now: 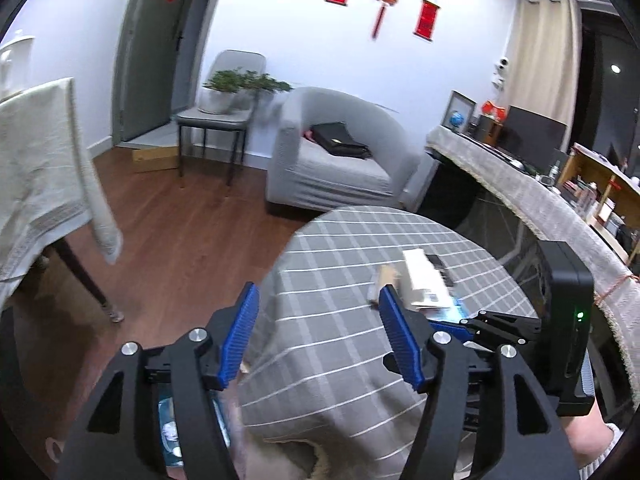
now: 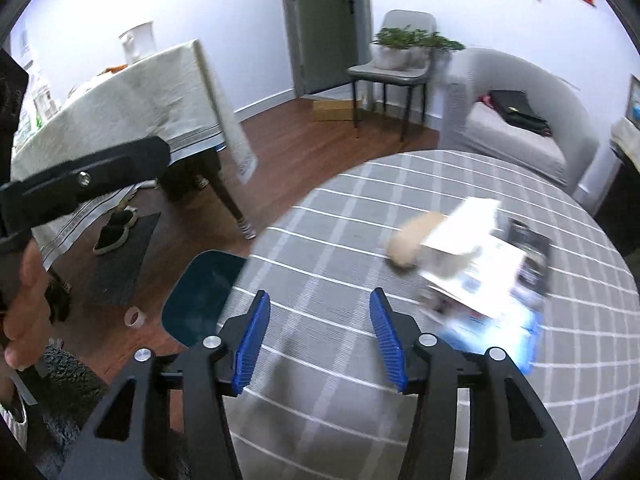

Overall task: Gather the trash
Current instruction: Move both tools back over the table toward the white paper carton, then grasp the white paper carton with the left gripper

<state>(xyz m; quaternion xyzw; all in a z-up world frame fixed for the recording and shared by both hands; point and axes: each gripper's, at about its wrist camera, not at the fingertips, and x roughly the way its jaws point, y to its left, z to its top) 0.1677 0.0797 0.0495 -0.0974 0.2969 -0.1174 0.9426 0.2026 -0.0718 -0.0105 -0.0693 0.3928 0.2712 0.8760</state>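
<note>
A pile of trash lies on a round table with a grey checked cloth (image 1: 340,280) (image 2: 360,360): a white carton (image 1: 424,280) (image 2: 476,248), a tan crumpled piece (image 1: 386,276) (image 2: 412,244), a dark packet (image 1: 440,264) (image 2: 532,256) and a blue-white wrapper (image 1: 448,312) (image 2: 492,328). My left gripper (image 1: 316,328) is open and empty over the table's near left edge, its right finger just left of the pile. My right gripper (image 2: 318,332) is open and empty above the cloth, left of the pile. It also shows in the left wrist view (image 1: 500,328).
A dark teal bin (image 2: 200,300) stands on the floor left of the round table. A table with a beige cloth (image 2: 132,96) and shoes (image 2: 114,232) are at left. A grey armchair (image 1: 336,152), a chair with a plant (image 1: 224,100) and a long covered counter (image 1: 520,196) stand behind.
</note>
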